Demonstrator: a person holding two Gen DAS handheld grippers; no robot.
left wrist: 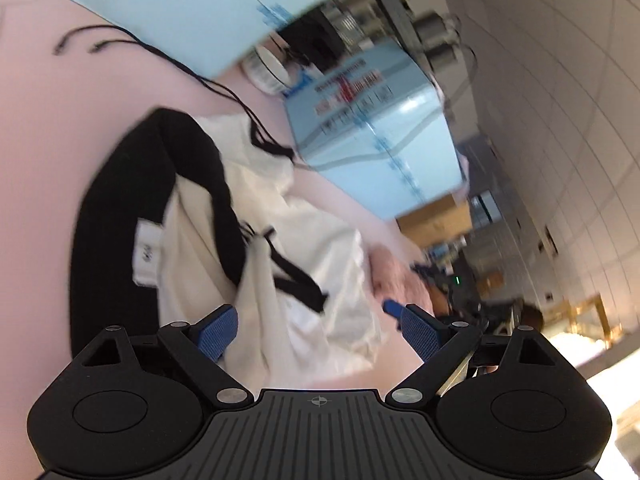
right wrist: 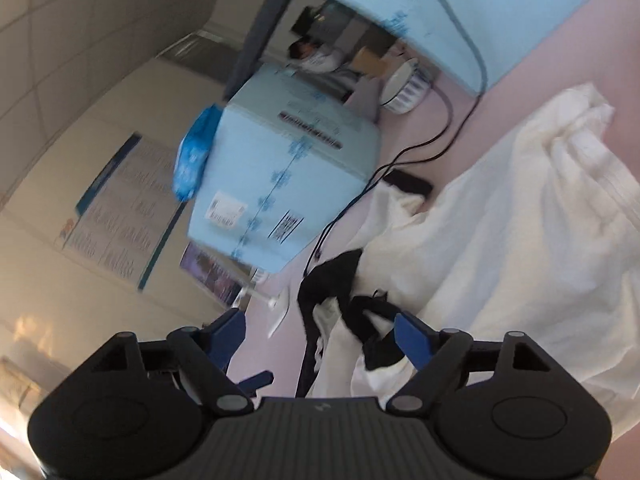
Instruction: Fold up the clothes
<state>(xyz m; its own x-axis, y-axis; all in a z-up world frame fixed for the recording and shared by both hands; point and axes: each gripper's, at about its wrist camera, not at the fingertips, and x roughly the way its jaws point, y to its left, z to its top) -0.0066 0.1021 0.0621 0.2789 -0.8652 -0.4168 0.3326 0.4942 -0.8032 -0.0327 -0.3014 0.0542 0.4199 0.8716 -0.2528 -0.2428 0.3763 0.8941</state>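
Observation:
A white garment (left wrist: 320, 248) with a black collar (left wrist: 120, 200) and a white label lies crumpled on the pink table (left wrist: 60, 120). My left gripper (left wrist: 320, 320) hangs open just above its near edge, and its blue pads (left wrist: 218, 332) touch no cloth. In the right wrist view the same garment (right wrist: 500, 220) spreads to the right, its black trim (right wrist: 340, 276) bunched in front. My right gripper (right wrist: 320, 332) is open with a black strap lying between the fingers, close to the right pad (right wrist: 412, 338) but not pinched.
Light blue boxes (left wrist: 380, 140) (right wrist: 288, 168) stand on the table behind the garment, a larger one (right wrist: 500, 8) further back. Black cables (left wrist: 180, 66) (right wrist: 440, 140) trail past a white roll (right wrist: 404, 88). A blurred hand (left wrist: 396, 276) is at the garment's right edge. A person (right wrist: 316, 56) sits far behind.

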